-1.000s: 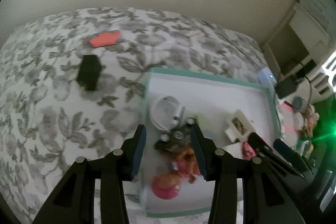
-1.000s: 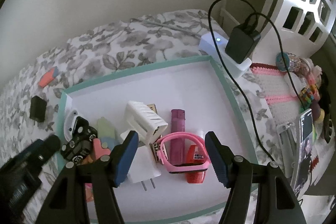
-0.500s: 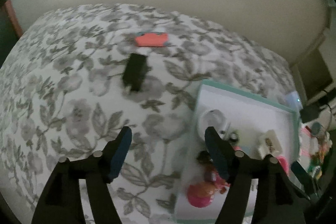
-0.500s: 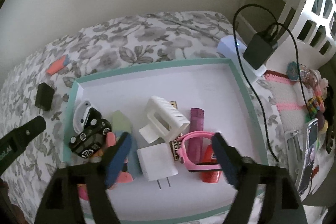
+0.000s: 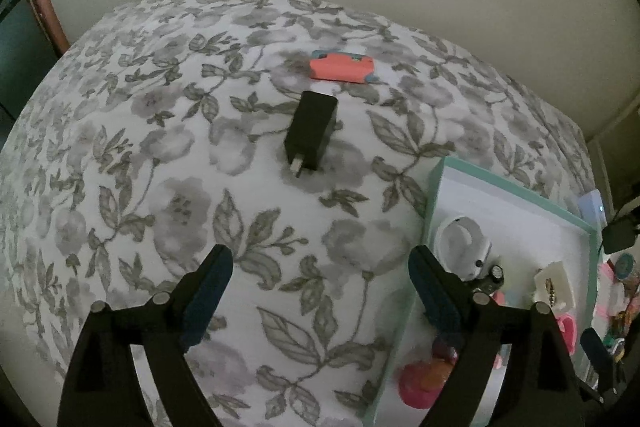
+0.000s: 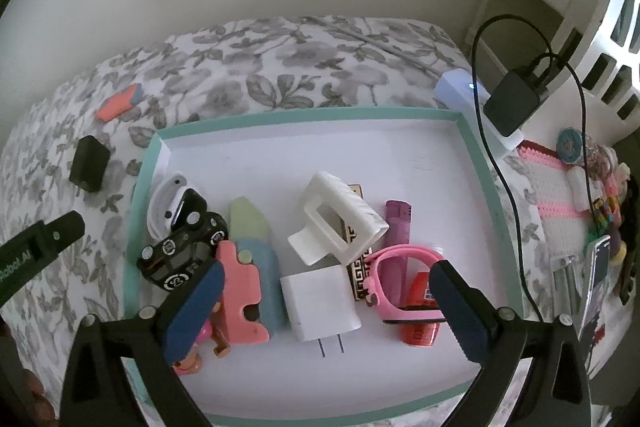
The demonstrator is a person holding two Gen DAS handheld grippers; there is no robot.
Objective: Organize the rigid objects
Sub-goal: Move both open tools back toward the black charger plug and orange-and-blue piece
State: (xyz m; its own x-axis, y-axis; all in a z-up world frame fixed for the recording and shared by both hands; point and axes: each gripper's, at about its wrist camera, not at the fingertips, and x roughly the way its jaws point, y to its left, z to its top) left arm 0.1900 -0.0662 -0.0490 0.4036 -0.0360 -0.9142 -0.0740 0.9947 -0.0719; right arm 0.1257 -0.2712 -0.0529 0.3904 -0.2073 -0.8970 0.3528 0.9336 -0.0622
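A black charger plug [image 5: 312,130] lies on the floral bedspread, with a coral pink flat piece [image 5: 343,67] just beyond it. My left gripper [image 5: 320,281] hovers over bare bedspread short of the plug, its jaws opening and holding nothing. At the right is the teal-rimmed white tray [image 5: 434,195]. My right gripper [image 6: 326,297] hangs above that tray [image 6: 320,115], jaws opening wide, over a white charger [image 6: 320,301], apart from it. The tray also holds a toy car [image 6: 182,253], a white clip [image 6: 340,223], a pink watch [image 6: 400,275] and several other small items.
A white power strip [image 6: 460,91] with a black adapter [image 6: 512,103] and cable sits past the tray's far right corner. Pink knit cloth [image 6: 556,183], trinkets and a phone [image 6: 598,263] crowd the right side. A wall runs behind the bed.
The left gripper swung left off the tray and over the bedspread toward the black plug while its jaws spread. The right gripper's jaws widened and it shifted slightly over the tray.
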